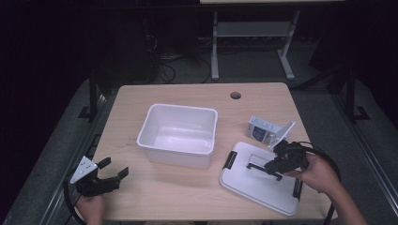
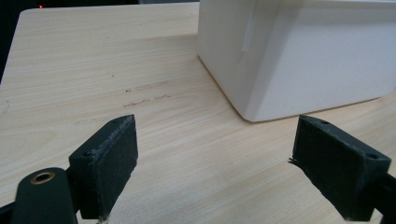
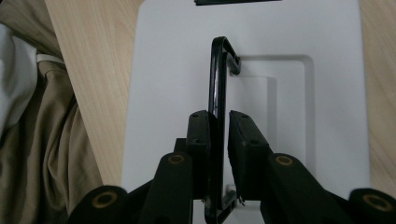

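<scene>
A flat white lid [image 1: 253,185] with black side clips lies on the table at the front right. Its thin black handle [image 1: 253,166] stands up from the recess in the middle. My right gripper [image 1: 268,166] straddles that handle. In the right gripper view the handle [image 3: 217,70] runs between the two pads; the left pad lies against it and a thin slit shows at the right pad, so my right gripper [image 3: 219,126] is narrowly open. My left gripper [image 1: 114,167] rests at the front left, wide open and empty. It [image 2: 215,163] faces a corner of the white tub [image 2: 303,56].
The open white tub [image 1: 178,108] stands mid-table, nothing visible inside. A small grey-white box [image 1: 260,129] with a raised flap sits behind the lid. A cable hole [image 1: 235,95] is near the far edge. Bare wood [image 2: 140,70] lies before the left gripper.
</scene>
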